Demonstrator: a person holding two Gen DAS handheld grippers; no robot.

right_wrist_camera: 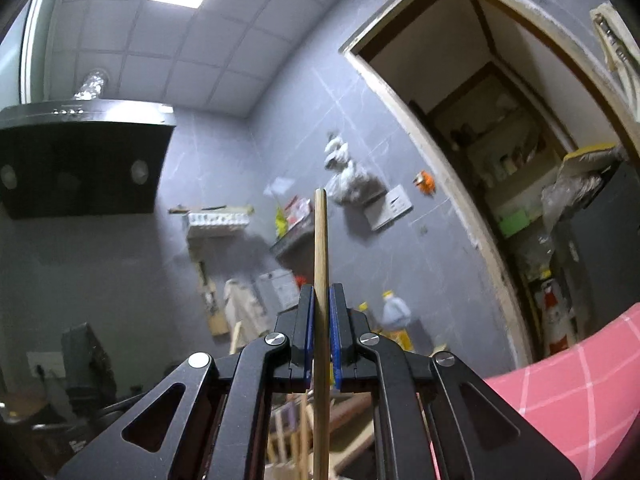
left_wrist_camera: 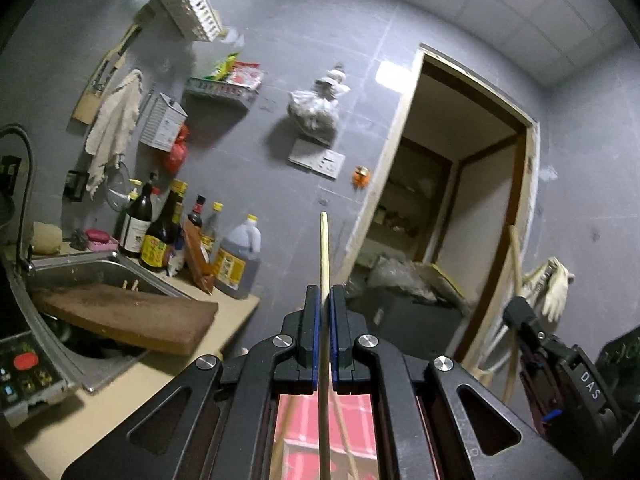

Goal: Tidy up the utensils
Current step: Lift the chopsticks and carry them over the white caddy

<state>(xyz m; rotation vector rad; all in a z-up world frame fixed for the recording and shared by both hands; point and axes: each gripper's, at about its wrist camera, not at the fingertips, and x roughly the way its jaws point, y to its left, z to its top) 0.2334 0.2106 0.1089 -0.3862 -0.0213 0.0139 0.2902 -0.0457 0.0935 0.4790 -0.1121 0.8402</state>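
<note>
My left gripper (left_wrist_camera: pixel 325 292) is shut on a pale wooden chopstick (left_wrist_camera: pixel 324 248) that points up and away, well above the counter. My right gripper (right_wrist_camera: pixel 321 290) is shut on a darker wooden chopstick (right_wrist_camera: pixel 321 240), also pointing upward toward the wall. The right gripper (left_wrist_camera: pixel 524 312) also shows at the right edge of the left wrist view, with a chopstick (left_wrist_camera: pixel 513 248) in it. Both are raised in the air. More wooden sticks (right_wrist_camera: pixel 304 432) lie blurred below the right gripper. A white utensil basket (left_wrist_camera: pixel 190 6) hangs on the wall at upper left.
A steel sink (left_wrist_camera: pixel 80 272) with a wooden cutting board (left_wrist_camera: pixel 128 320) across it sits at left. Sauce bottles (left_wrist_camera: pixel 160 232) and an oil jug (left_wrist_camera: pixel 238 260) stand on the beige counter (left_wrist_camera: pixel 140 384). A range hood (right_wrist_camera: pixel 80 156) hangs at left. An open doorway (left_wrist_camera: pixel 452 208) is at right.
</note>
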